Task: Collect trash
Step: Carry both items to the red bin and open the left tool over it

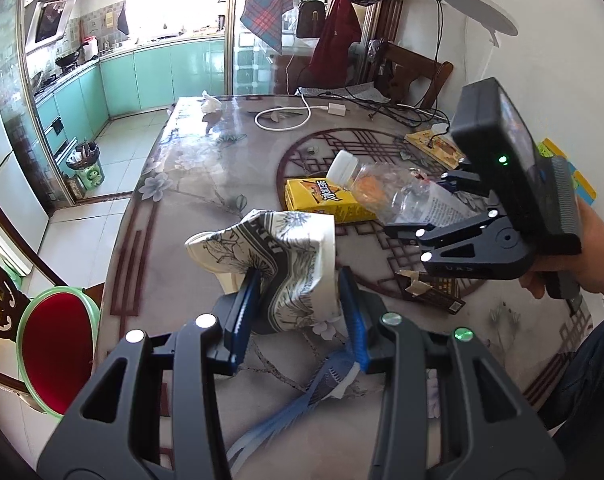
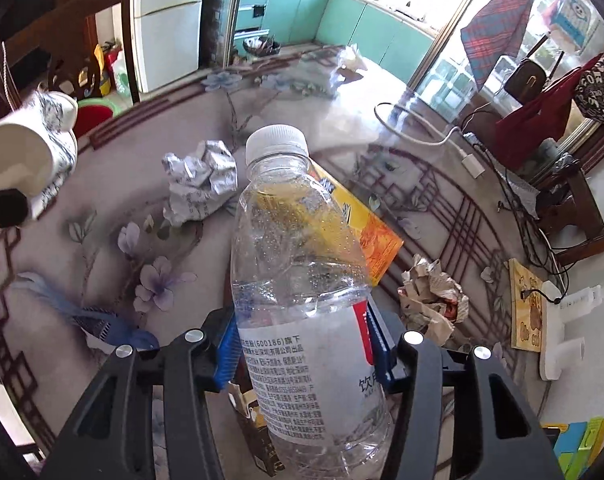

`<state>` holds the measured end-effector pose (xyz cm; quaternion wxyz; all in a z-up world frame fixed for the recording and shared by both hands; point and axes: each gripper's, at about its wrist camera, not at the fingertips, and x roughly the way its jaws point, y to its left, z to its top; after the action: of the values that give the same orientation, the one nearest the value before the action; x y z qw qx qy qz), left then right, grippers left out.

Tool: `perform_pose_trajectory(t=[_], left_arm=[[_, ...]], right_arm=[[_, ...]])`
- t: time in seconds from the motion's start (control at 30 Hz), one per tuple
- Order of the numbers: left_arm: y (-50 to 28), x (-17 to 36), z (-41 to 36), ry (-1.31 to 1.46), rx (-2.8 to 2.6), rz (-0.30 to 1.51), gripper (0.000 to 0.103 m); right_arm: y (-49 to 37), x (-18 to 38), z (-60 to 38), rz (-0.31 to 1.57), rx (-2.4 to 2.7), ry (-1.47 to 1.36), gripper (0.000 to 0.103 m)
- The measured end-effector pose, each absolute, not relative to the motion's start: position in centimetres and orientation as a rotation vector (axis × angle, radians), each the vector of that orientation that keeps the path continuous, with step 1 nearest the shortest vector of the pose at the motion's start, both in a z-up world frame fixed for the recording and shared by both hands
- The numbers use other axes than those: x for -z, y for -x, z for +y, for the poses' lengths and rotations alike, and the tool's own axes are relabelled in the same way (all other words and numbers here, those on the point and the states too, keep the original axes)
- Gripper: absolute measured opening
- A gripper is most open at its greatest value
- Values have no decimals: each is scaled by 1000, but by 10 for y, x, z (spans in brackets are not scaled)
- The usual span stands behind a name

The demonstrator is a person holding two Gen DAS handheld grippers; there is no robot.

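Note:
My left gripper (image 1: 300, 276) is shut on a crushed paper cup (image 1: 286, 256) with a grey leaf print, held above the table (image 1: 206, 184). The same cup (image 2: 42, 148) shows at the left edge of the right wrist view. My right gripper (image 2: 302, 344) is shut on the labelled lower part of a clear plastic bottle (image 2: 302, 260) with a white cap, lifted off the table. In the left wrist view that right gripper (image 1: 422, 204) and the bottle (image 1: 398, 192) hang to the right, above a yellow box (image 1: 326, 200).
On the table lie a crumpled white paper (image 2: 202, 180), a crumpled newspaper ball (image 2: 430, 300), a blue feathery strip (image 2: 102, 320), a torn dark carton (image 2: 254, 420), a white cable (image 1: 282, 116) and a wooden board (image 2: 526, 312). A green-rimmed red bin (image 1: 58, 348) stands left of the table.

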<state>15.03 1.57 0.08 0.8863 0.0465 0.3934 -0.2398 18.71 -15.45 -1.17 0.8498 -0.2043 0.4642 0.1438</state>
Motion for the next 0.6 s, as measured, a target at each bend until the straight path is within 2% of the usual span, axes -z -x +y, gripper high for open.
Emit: perform_pose_trajectory(t=[0.3, 0.6], left_arm=[[-159, -28, 80, -23, 354, 750, 39], [-171, -52, 167, 8, 181, 718, 39]], right_arm=[[-176, -43, -115, 797, -306, 333, 51], [-178, -65, -39, 732, -395, 226, 51]])
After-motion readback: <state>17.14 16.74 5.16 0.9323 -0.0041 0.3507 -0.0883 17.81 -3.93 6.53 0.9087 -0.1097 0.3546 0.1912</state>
